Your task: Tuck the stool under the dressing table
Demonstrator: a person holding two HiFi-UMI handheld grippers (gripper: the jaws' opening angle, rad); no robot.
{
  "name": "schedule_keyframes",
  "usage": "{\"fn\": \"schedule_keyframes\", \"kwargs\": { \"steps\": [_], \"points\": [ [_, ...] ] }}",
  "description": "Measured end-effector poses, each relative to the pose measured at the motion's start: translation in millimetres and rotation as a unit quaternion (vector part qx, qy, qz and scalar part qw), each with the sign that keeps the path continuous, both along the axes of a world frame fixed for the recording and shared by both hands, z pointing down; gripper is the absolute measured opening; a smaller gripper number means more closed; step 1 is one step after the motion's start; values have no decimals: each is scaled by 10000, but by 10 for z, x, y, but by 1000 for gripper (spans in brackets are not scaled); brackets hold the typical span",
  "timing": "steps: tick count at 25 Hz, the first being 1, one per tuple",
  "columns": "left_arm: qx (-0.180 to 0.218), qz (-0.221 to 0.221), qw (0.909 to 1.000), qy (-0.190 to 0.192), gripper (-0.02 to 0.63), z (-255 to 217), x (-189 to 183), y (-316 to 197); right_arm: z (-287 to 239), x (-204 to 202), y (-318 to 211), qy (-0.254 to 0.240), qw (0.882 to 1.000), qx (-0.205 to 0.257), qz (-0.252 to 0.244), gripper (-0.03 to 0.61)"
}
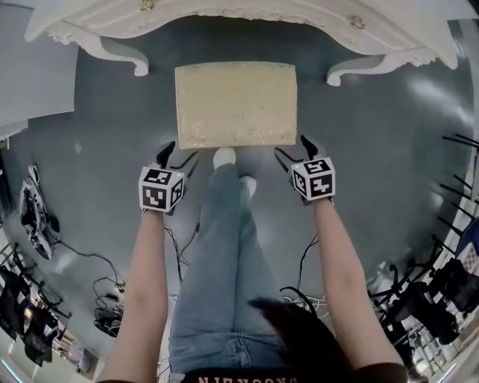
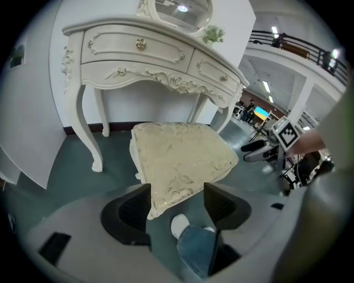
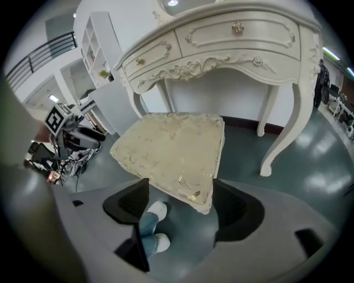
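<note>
The stool (image 1: 236,105) has a cream, patterned, rectangular cushion and stands on the grey floor just in front of the white dressing table (image 1: 247,19). Its far edge lies between the table's carved legs. My left gripper (image 1: 177,155) hovers open at the stool's near left corner. In the left gripper view that corner of the stool (image 2: 177,166) shows between the spread jaws of the left gripper (image 2: 177,207), untouched. My right gripper (image 1: 293,151) is open at the near right corner. In the right gripper view the stool (image 3: 174,149) reaches down between the jaws of the right gripper (image 3: 180,207), below the table (image 3: 221,38).
The person's jeans legs and white shoes (image 1: 224,158) stand right behind the stool's near edge. Loose cables (image 1: 112,299) trail on the floor at the lower left. Dark equipment (image 1: 34,209) sits at the left edge, and more gear (image 1: 441,292) at the right.
</note>
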State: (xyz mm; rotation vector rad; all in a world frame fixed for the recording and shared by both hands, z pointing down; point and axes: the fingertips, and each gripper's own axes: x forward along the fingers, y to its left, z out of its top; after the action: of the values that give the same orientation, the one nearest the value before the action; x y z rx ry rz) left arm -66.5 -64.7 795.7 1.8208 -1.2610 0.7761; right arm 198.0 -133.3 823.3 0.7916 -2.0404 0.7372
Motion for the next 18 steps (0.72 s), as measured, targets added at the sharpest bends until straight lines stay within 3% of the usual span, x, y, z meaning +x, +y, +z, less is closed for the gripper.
{"fn": "schedule_keyframes", "kwargs": {
  "steps": [7, 18],
  "points": [
    [-454, -4, 9986, -279, 276, 491, -73, 92, 472, 95, 104, 531, 9972, -399, -335, 322],
    [-251, 215, 9991, -283, 252, 651, -115, -89, 604, 16, -96, 773, 9964, -183, -292, 322]
  ]
}}
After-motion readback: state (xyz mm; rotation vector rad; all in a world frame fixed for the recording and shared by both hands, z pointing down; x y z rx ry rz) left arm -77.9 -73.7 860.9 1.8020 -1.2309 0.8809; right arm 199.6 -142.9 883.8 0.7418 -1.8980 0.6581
